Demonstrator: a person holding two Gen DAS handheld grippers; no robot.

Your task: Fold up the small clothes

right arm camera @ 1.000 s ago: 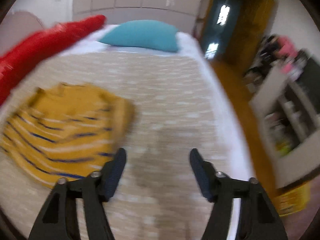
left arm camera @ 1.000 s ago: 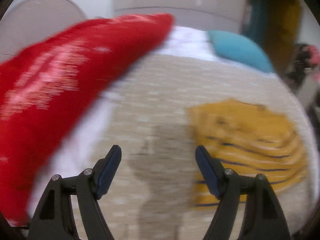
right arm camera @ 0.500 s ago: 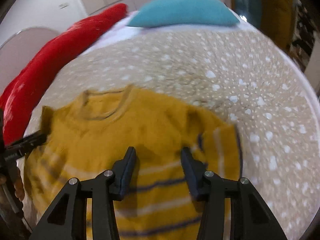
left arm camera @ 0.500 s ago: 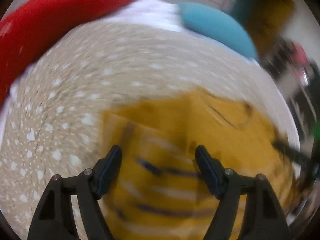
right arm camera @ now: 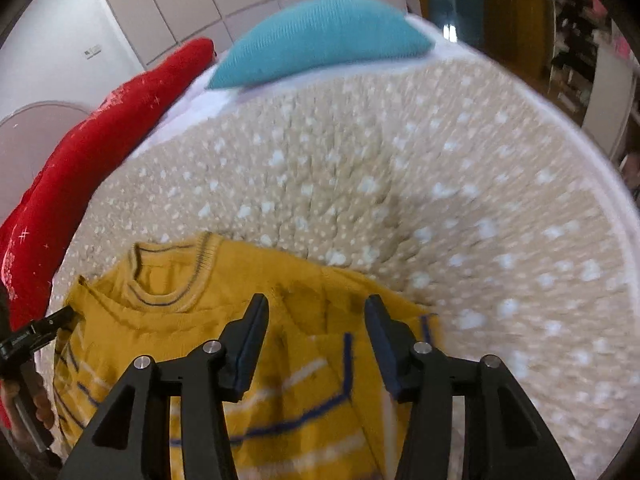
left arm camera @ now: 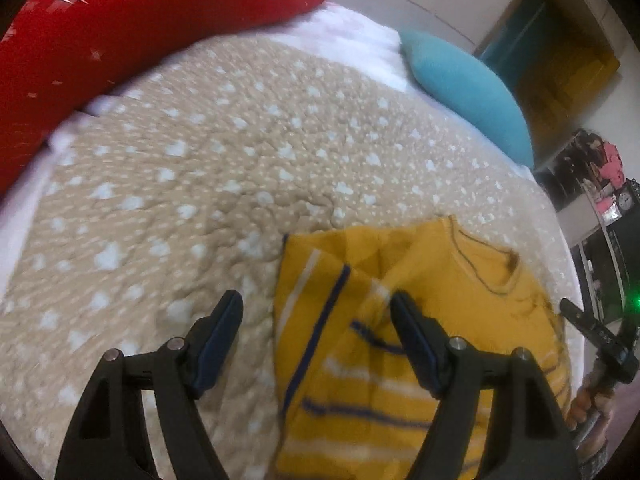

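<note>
A small yellow sweater (left arm camera: 420,280) with blue and white stripes lies flat on the beige spotted bedspread (left arm camera: 200,200), its sleeves folded in over the body. My left gripper (left arm camera: 316,312) is open and empty over the sweater's left folded edge. In the right wrist view the sweater (right arm camera: 168,320) lies collar away from me. My right gripper (right arm camera: 316,316) is open and empty just above the sweater's right shoulder and folded sleeve. The left gripper's tip (right arm camera: 36,332) shows at the sweater's left edge, and the right gripper's tip (left arm camera: 592,332) shows at its right edge.
A long red cushion (left arm camera: 120,32) lies along the left side of the bed. A teal pillow (left arm camera: 468,88) sits at the head. White sheet borders the bedspread (right arm camera: 400,184). Shelves with clutter (left arm camera: 600,184) stand off the right side.
Both grippers have swung in from the bare bedspread to low over the sweater. The right gripper's fingers stand closer together than one second ago. The sweater has not moved.
</note>
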